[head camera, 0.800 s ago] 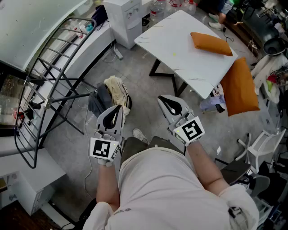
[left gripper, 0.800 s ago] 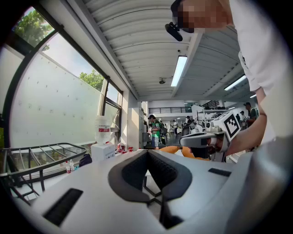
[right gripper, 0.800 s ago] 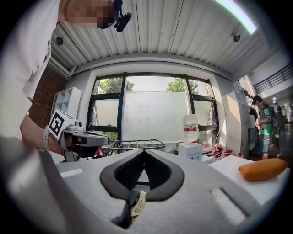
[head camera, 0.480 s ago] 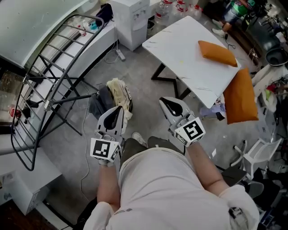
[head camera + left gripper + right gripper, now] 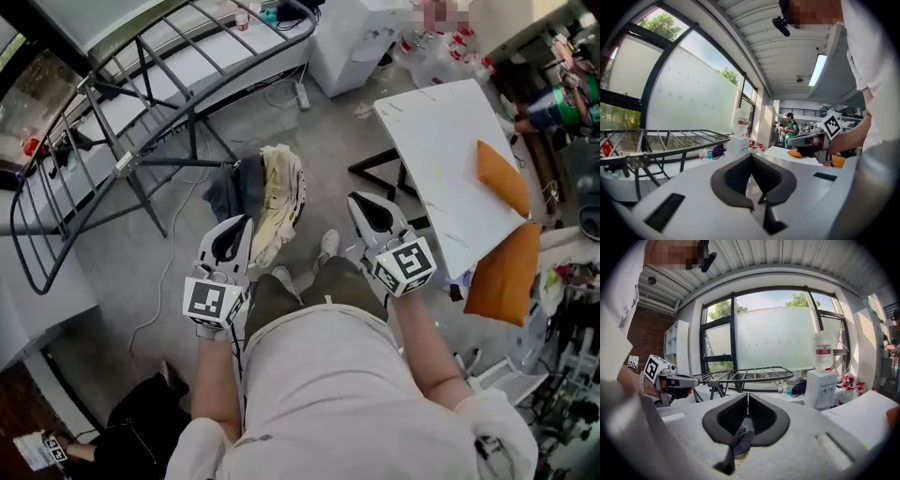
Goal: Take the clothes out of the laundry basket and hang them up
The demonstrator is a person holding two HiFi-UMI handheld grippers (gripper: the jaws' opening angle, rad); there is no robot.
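Holding the left gripper [image 5: 236, 234] and right gripper [image 5: 371, 212] at the waist, jaws closed and empty, the person faces the laundry basket [image 5: 246, 184] beside the drying rack [image 5: 141, 94], likely poised to reach in.

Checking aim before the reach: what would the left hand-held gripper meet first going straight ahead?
Likely the white water dispenser, in line beyond the shut left hand-held gripper; held nearly level, it should pass over the clothes. Depth unclear.
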